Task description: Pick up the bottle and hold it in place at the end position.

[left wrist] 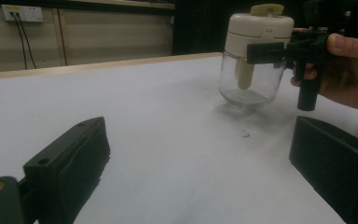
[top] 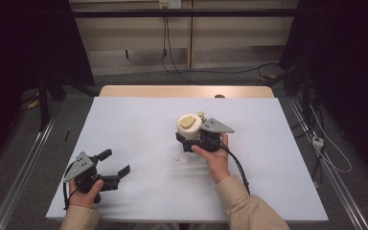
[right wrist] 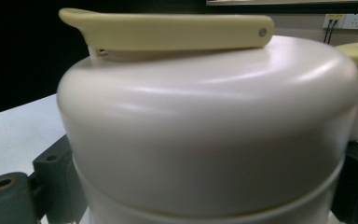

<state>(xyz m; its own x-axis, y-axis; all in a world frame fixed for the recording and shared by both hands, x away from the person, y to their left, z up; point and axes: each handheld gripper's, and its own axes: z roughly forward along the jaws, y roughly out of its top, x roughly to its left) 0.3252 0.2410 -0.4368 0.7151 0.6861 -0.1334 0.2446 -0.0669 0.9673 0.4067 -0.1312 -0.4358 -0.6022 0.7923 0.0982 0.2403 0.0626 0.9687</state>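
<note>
A jar point(top: 189, 125) with a clear glass body and a cream lid with a yellowish flap stands upright right of the table's middle. My right gripper point(top: 187, 140) is shut on it, one jaw on each side just below the lid. In the left gripper view the jar point(left wrist: 256, 56) shows at the upper right, its base at or just above the sheet. The lid point(right wrist: 205, 126) is very close in the right gripper view. My left gripper point(top: 116, 162) rests open near the front left corner, with nothing between its jaws.
A white sheet point(top: 139, 124) covers the table, with a strip of wood point(top: 172, 91) along its far edge. A tiny crumb point(left wrist: 245, 135) lies in front of the jar. Cables point(top: 172, 67) run across the floor behind.
</note>
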